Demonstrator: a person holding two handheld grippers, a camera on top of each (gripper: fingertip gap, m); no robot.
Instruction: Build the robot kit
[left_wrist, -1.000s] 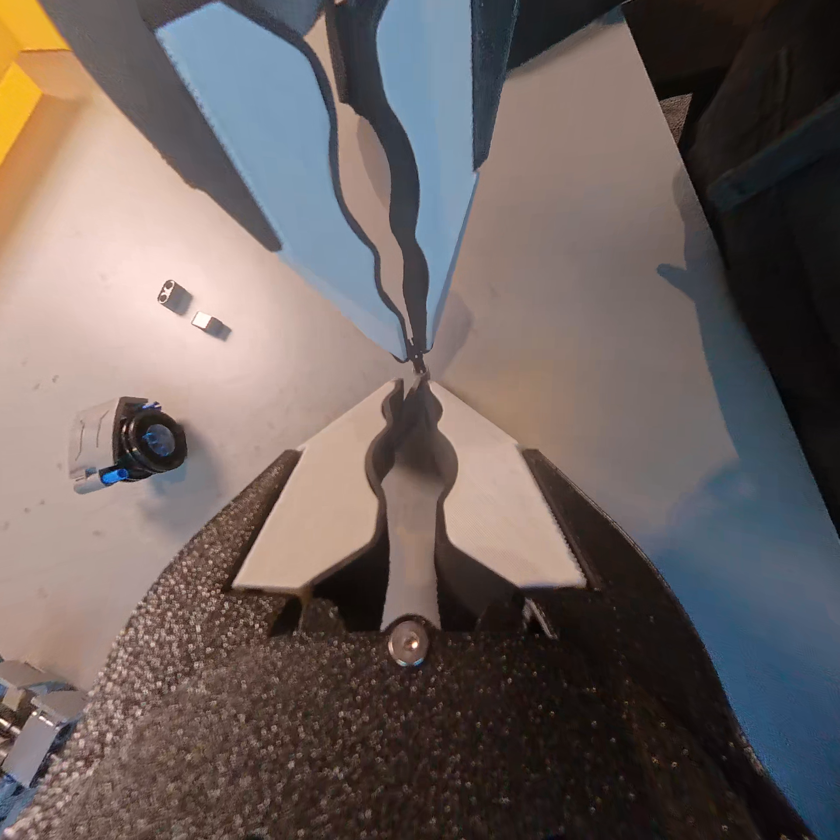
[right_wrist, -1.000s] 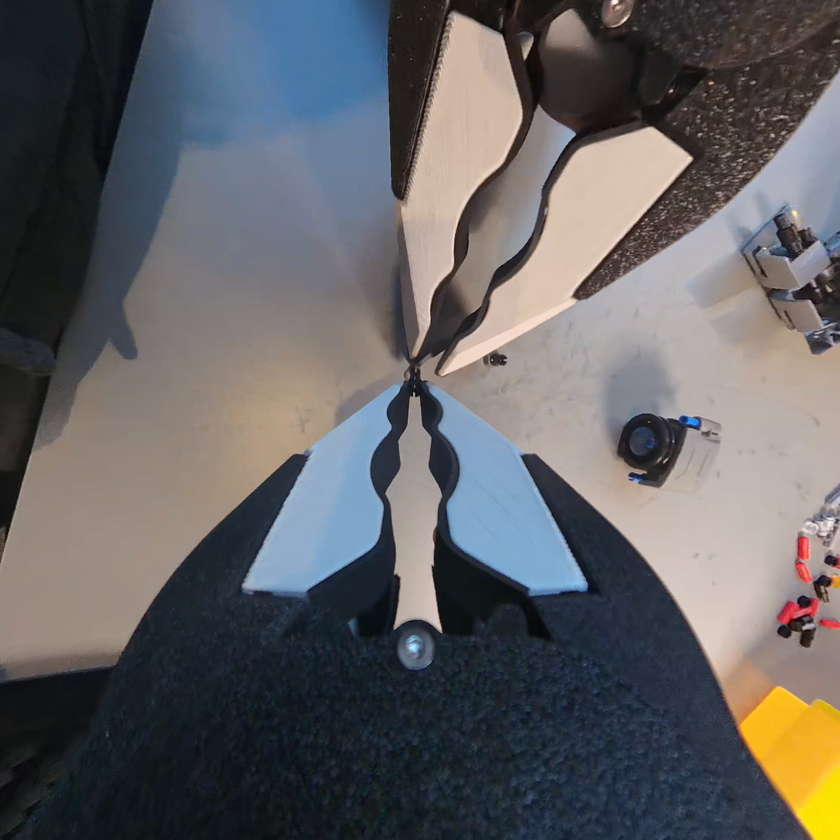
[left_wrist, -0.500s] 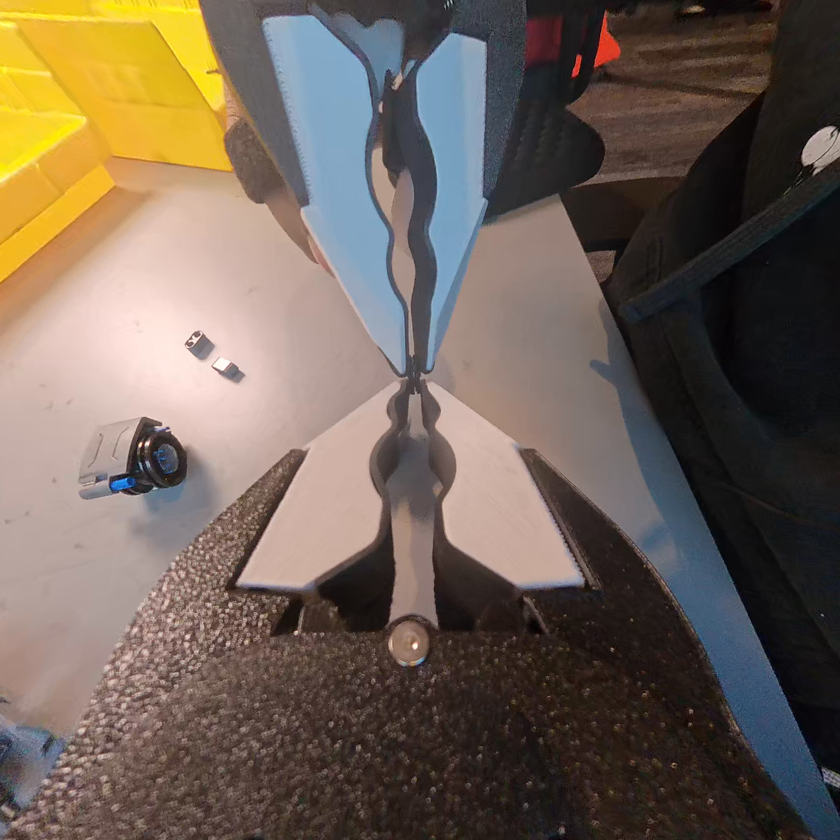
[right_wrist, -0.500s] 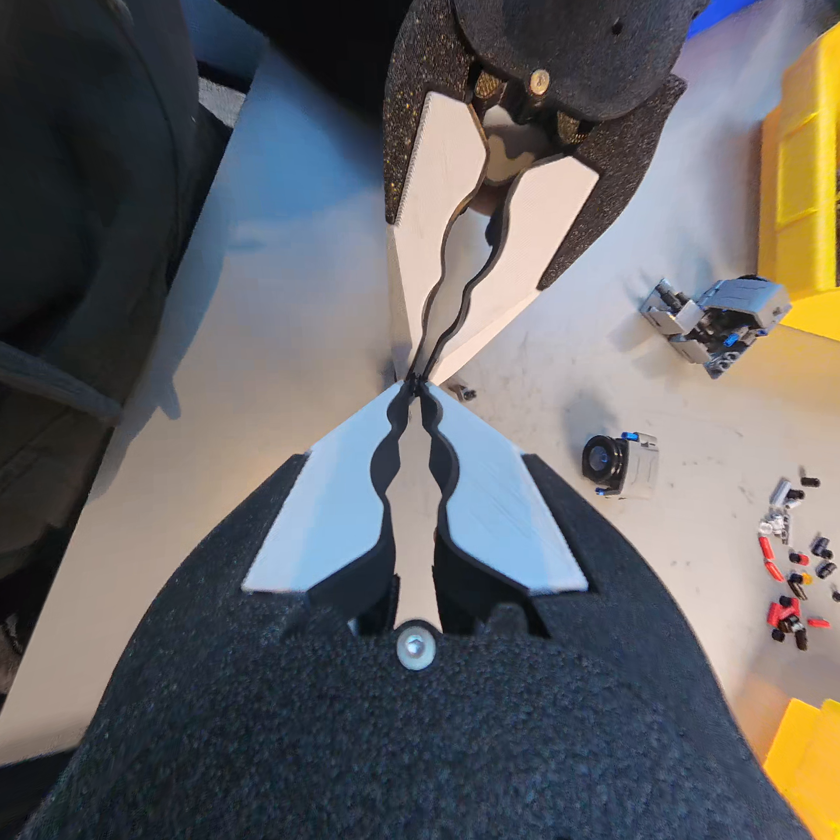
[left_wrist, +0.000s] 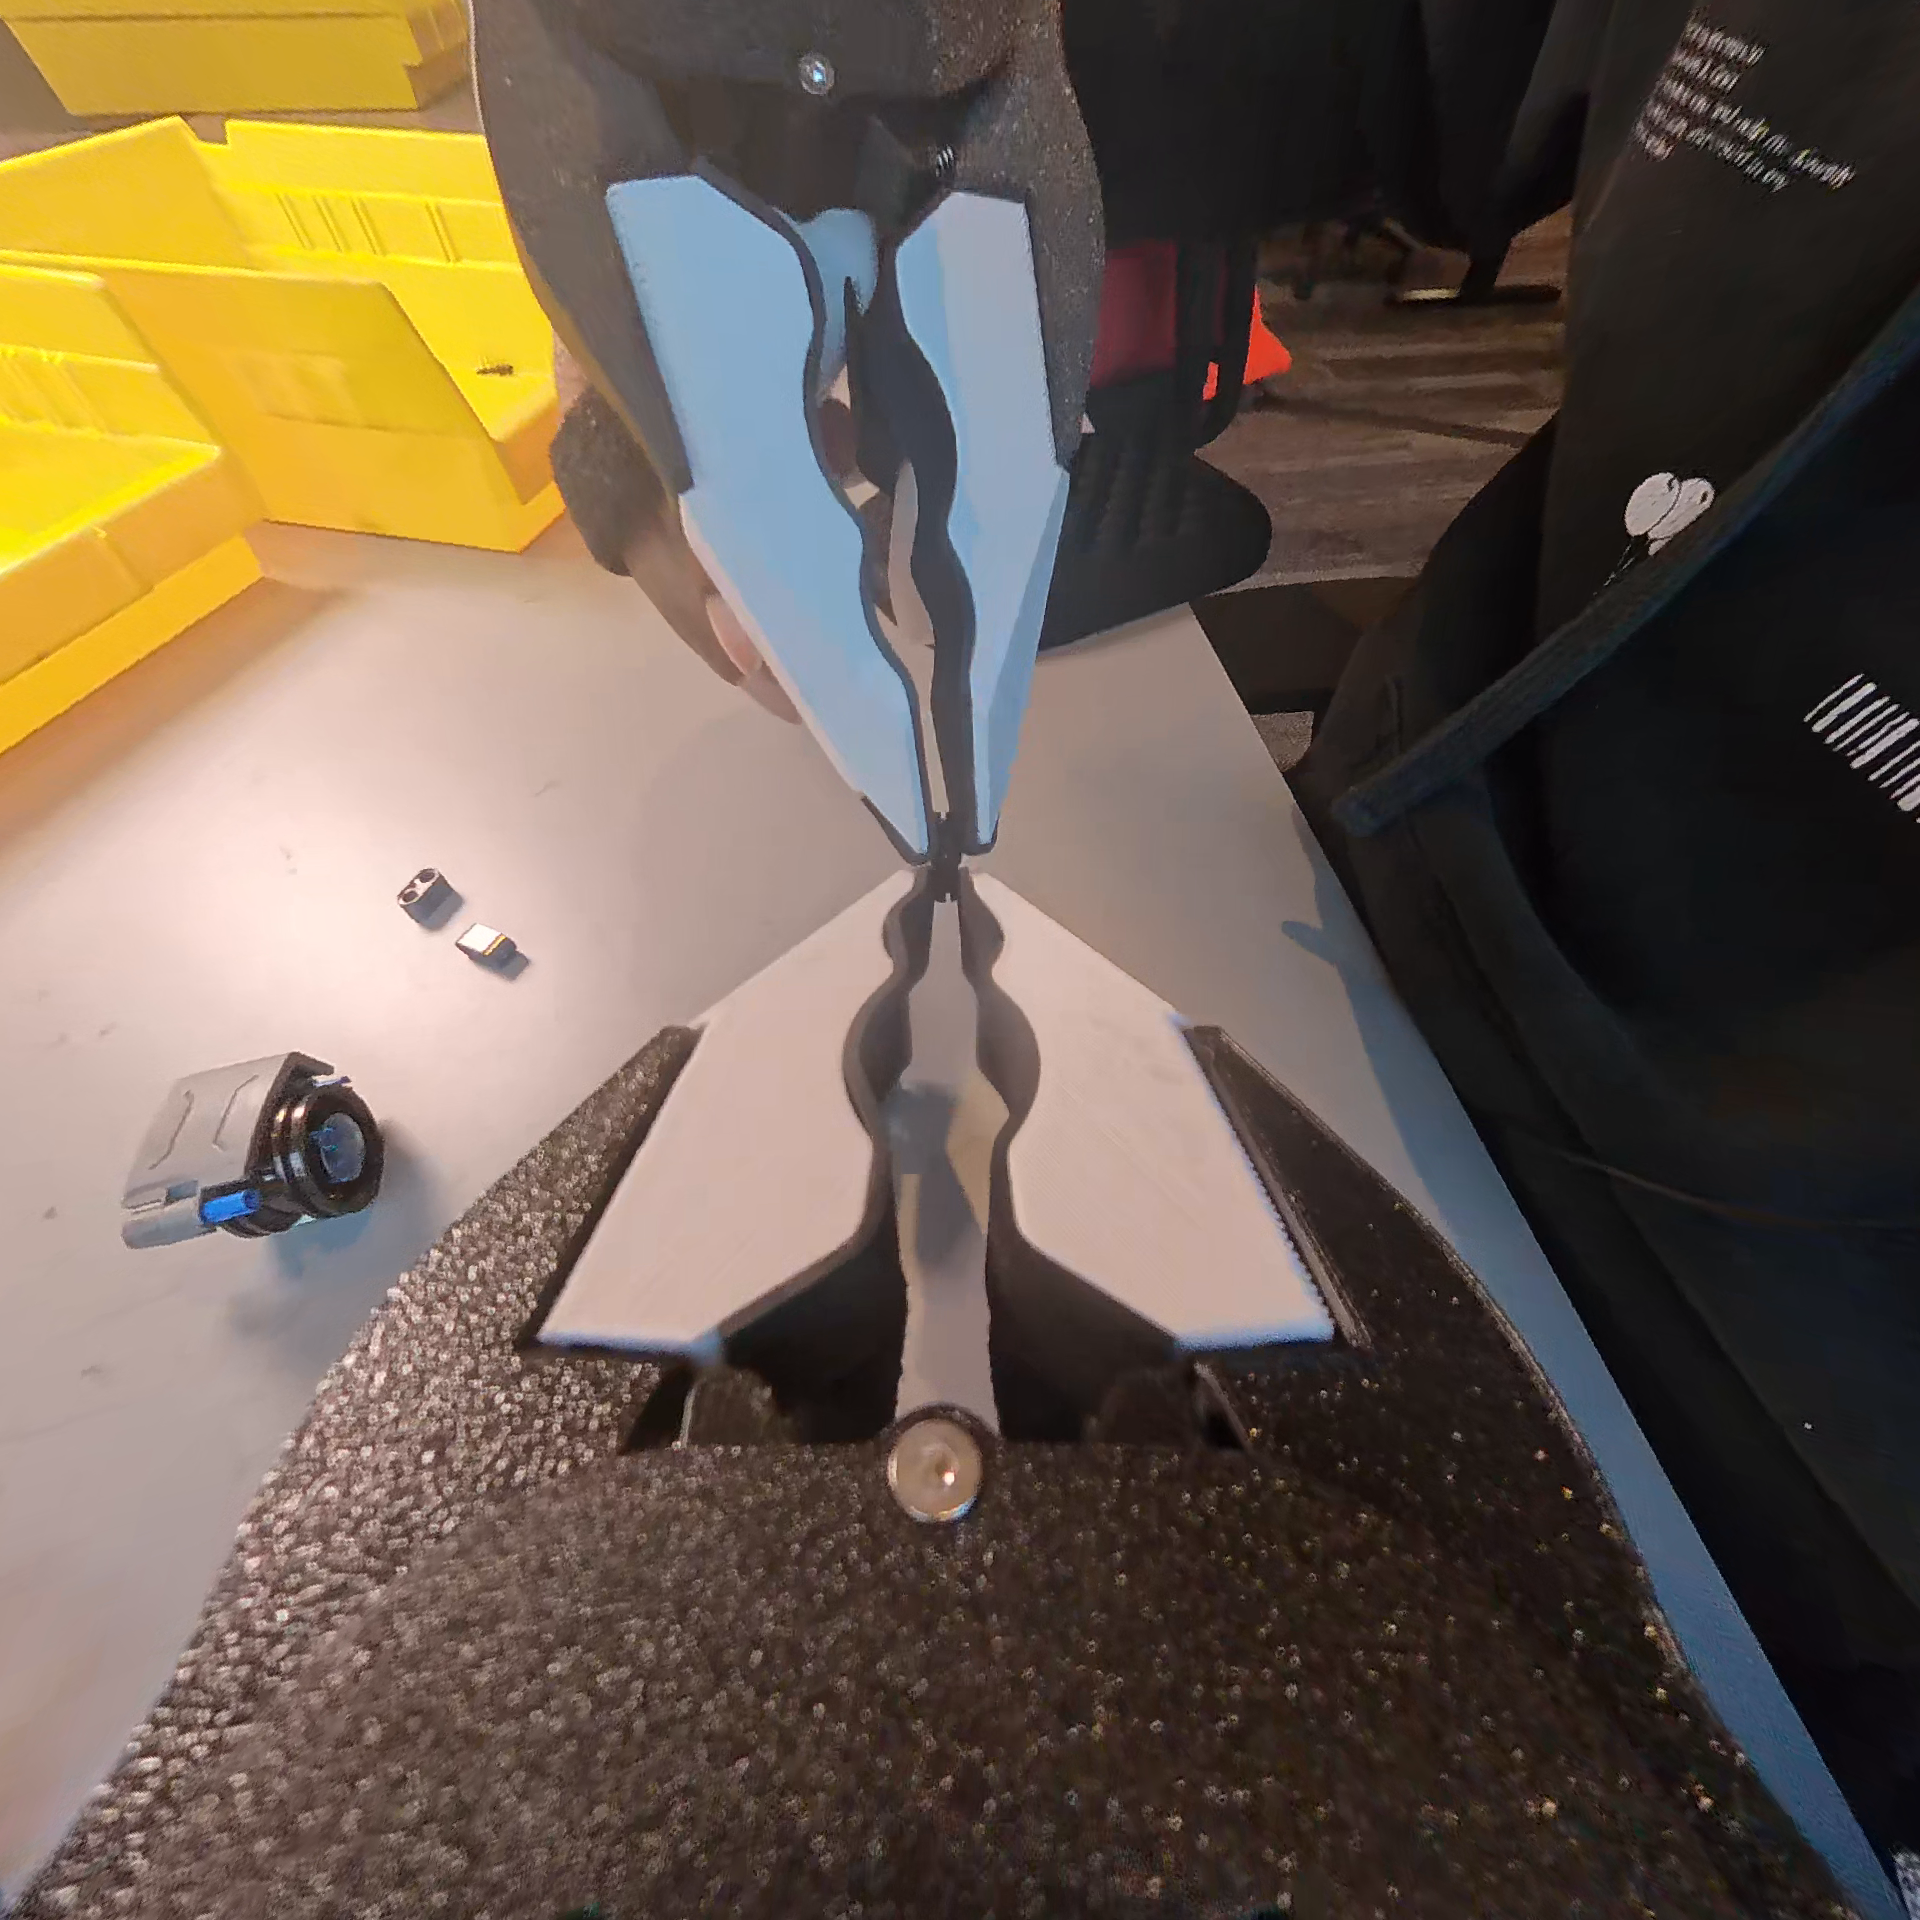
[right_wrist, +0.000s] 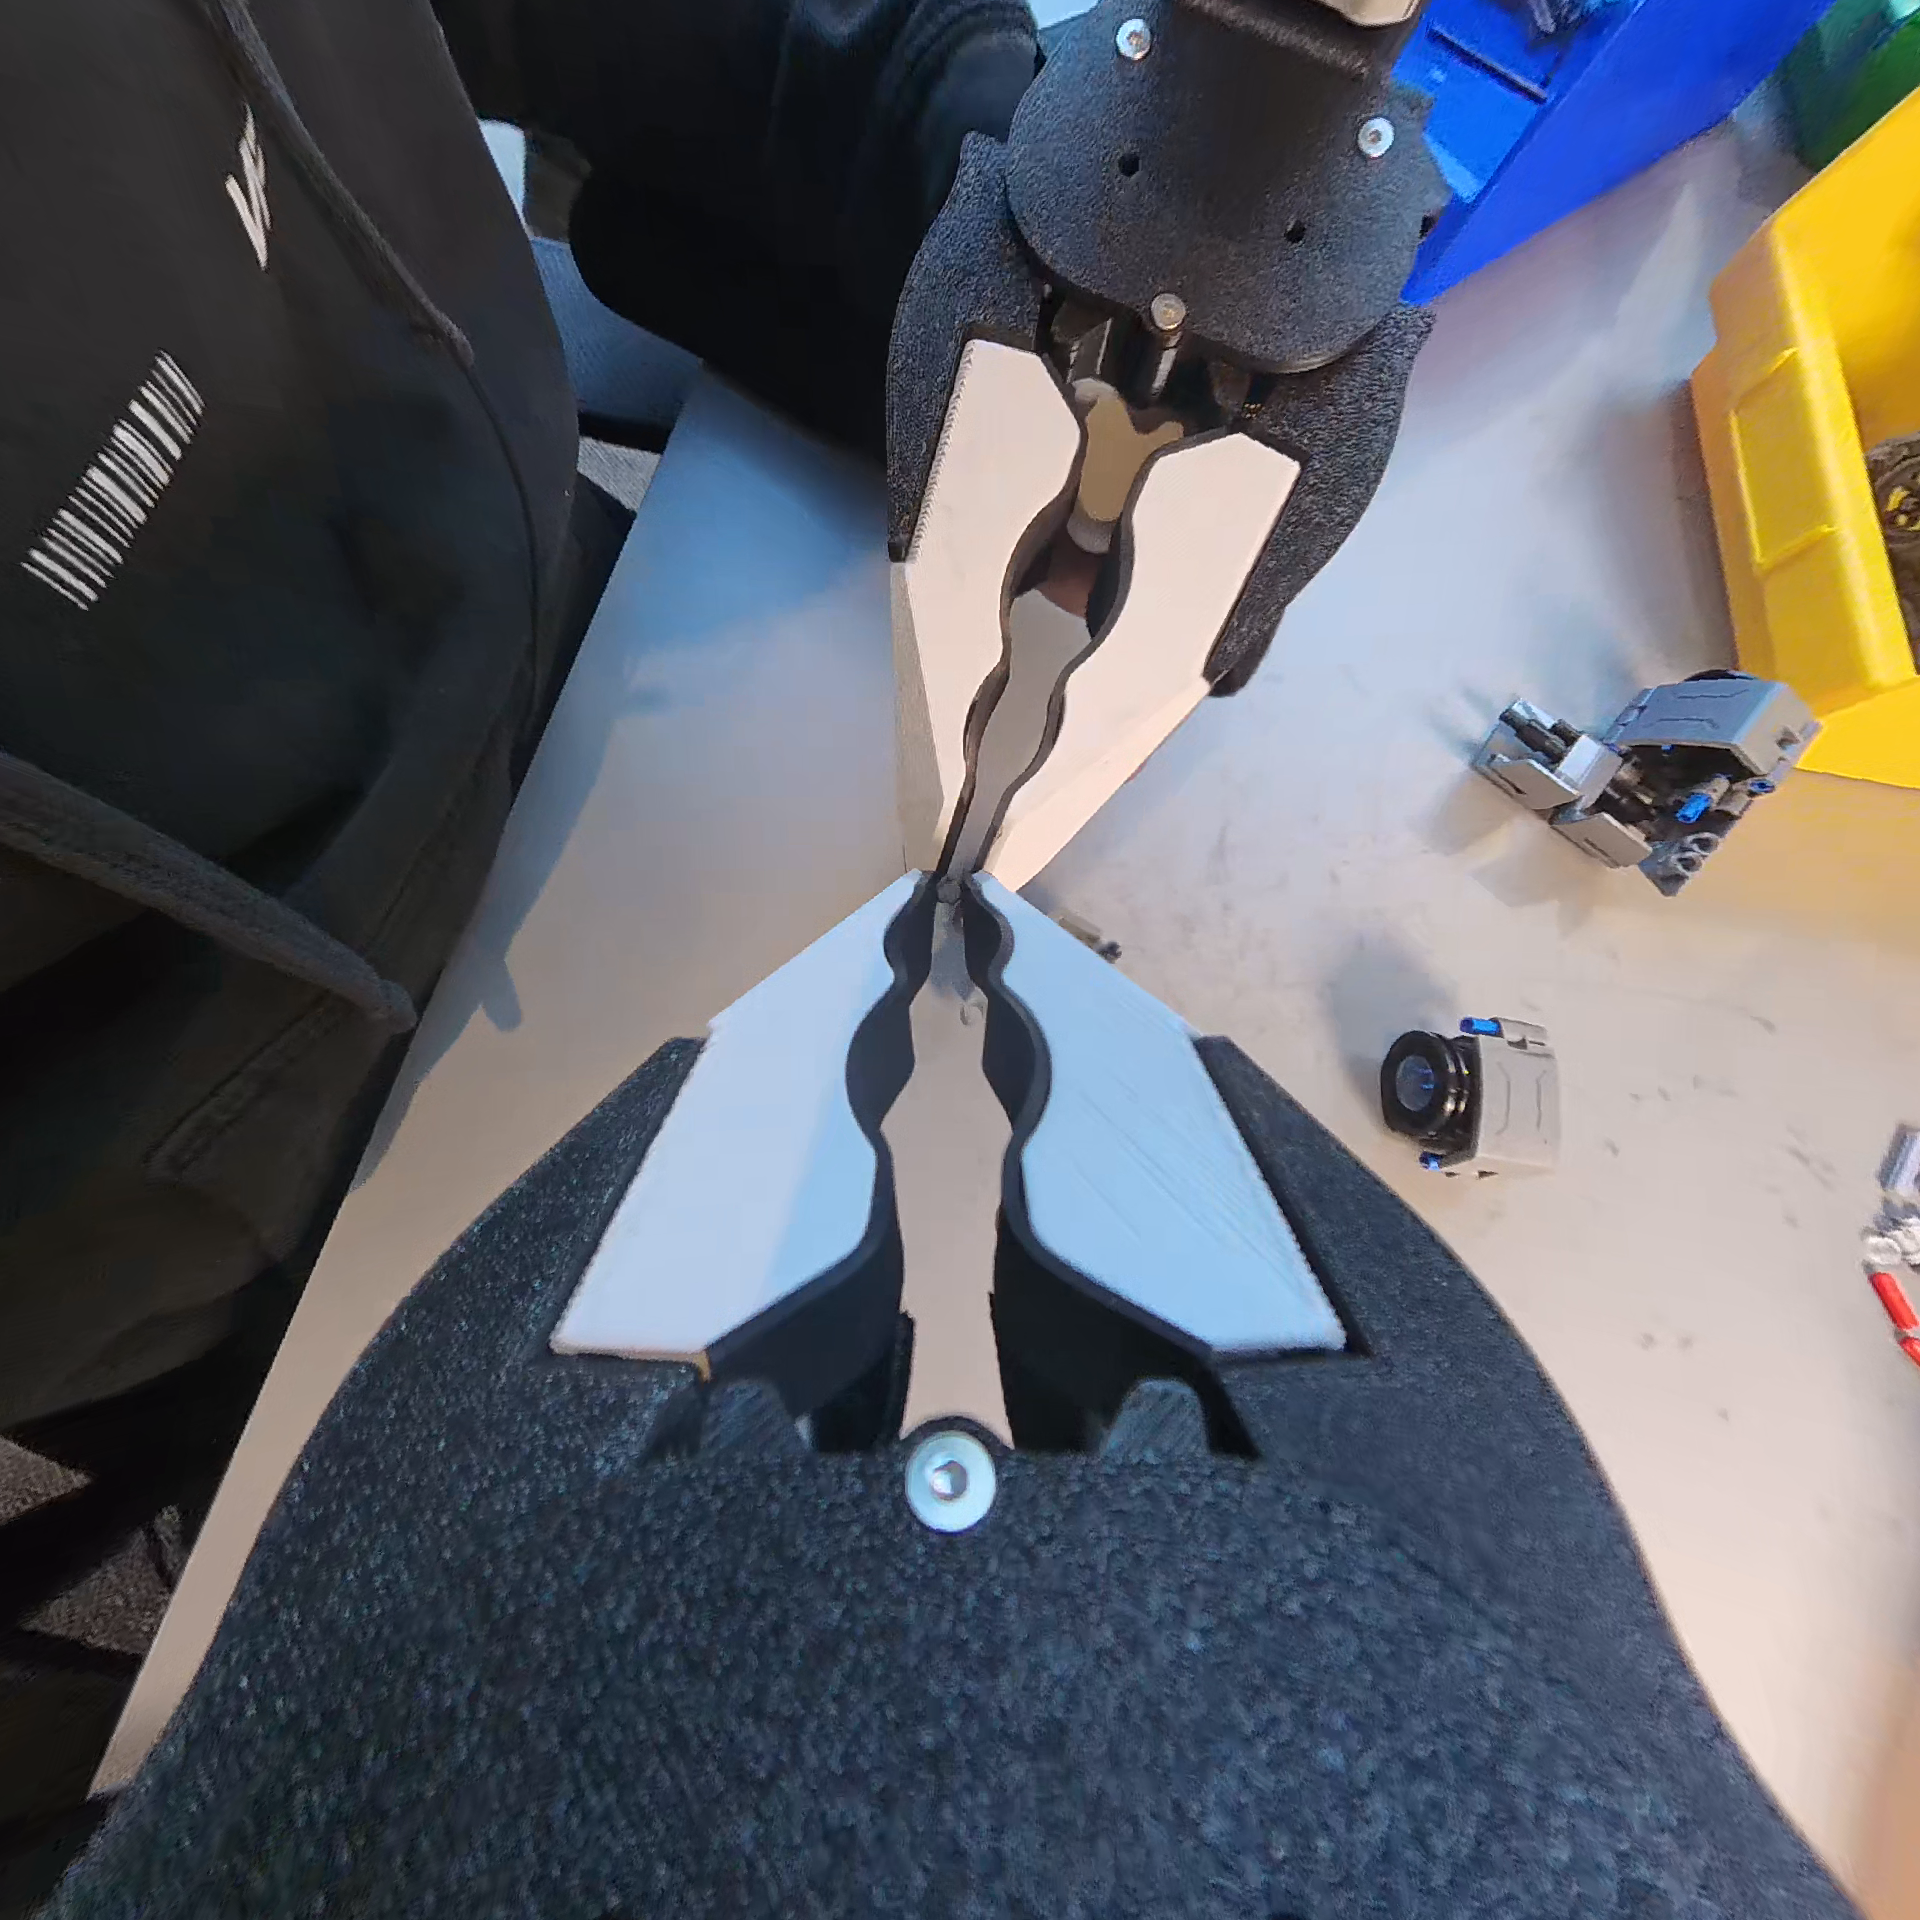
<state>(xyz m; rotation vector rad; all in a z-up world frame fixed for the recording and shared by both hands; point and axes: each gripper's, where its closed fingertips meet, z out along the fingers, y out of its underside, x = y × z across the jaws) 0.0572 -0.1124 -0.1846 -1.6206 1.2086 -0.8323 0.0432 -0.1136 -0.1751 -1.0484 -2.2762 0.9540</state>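
The matte grey table (left_wrist: 312, 727) carries moulded yellow bins (left_wrist: 312, 343) at its far edge, a grey block with a glossy black ring (left_wrist: 260, 1153) and two small connectors (left_wrist: 428, 894). Above it, the left gripper (left_wrist: 943, 883) and right gripper (right_wrist: 948, 891) meet tip to tip, each with jaws closed on one tiny dark pin (left_wrist: 943, 858)

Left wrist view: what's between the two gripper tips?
A tiny dark part, pinched by left gripper and right gripper tip to tip; both views show it.

Right gripper (right_wrist: 948, 902): jaws closed, tips meeting left gripper (right_wrist: 961, 857) on a tiny dark part (right_wrist: 948, 886).
Table (right_wrist: 1299, 935): wheel-and-grey-block piece (right_wrist: 1470, 1096), grey brick assembly (right_wrist: 1652, 769), yellow bin (right_wrist: 1808, 468).
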